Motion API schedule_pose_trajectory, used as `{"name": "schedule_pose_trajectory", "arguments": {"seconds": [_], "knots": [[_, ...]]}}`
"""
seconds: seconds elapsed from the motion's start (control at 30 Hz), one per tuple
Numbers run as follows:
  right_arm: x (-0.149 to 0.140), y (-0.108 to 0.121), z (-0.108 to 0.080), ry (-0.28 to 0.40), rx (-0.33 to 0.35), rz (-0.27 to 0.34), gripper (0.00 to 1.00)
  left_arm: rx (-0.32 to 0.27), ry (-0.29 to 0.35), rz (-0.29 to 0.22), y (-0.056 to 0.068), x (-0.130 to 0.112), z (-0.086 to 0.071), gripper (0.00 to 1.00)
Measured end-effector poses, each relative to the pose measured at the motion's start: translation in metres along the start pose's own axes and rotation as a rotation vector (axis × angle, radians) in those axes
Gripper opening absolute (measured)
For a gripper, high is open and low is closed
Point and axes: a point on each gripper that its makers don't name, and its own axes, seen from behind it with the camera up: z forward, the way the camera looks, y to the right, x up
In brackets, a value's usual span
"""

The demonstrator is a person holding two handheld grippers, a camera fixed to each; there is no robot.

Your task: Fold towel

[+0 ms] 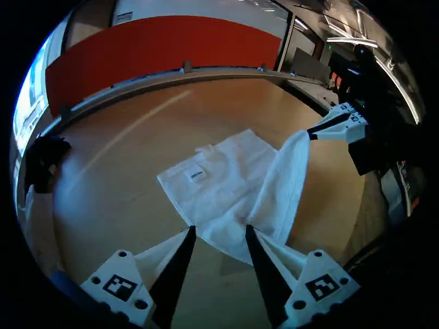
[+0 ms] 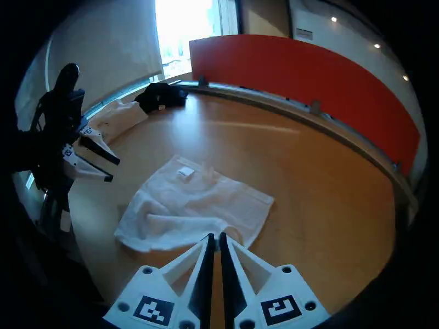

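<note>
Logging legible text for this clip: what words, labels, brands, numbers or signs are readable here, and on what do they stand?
No text can be read.
Tag on the white towel: print too small to read.
Squares on the left gripper: black-and-white marker patterns, no letters.
Wall plate above the red panel: blurred.

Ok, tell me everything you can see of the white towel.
The towel is white, terry-looking cloth, rumpled, lying on the wooden table. A small label faces up near one edge. One corner is lifted off the table, pinched in the right gripper, so a strip of cloth hangs from it. The left gripper, fingers open, hovers at its near edge.
</note>
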Motion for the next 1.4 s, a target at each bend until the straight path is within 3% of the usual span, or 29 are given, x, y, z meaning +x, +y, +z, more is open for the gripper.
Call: {"name": "schedule_pose_trajectory", "arguments": {"seconds": [0.13,0.27,0.77,1.17,1.4], "knots": [[-0.002,0.000,0.000,-0.004,0.000,-0.003,0.08,-0.014,-0.009,0.015,0.015,-0.016,0.004,0.79],[-0.004,-0.001,0.001,-0.007,0.002,-0.004,0.08,-0.017,-0.019,0.034,0.027,-0.032,0.010,0.82],[-0.014,-0.003,0.003,-0.020,0.006,-0.009,0.08,-0.039,-0.054,0.142,0.065,-0.078,0.031,0.82],[-0.020,-0.002,0.002,-0.022,0.007,-0.010,0.08,-0.059,-0.086,0.231,0.085,-0.105,0.040,0.82],[-0.020,-0.003,0.001,-0.021,0.008,-0.011,0.08,-0.045,-0.095,0.280,0.086,-0.113,0.045,0.82]]}}
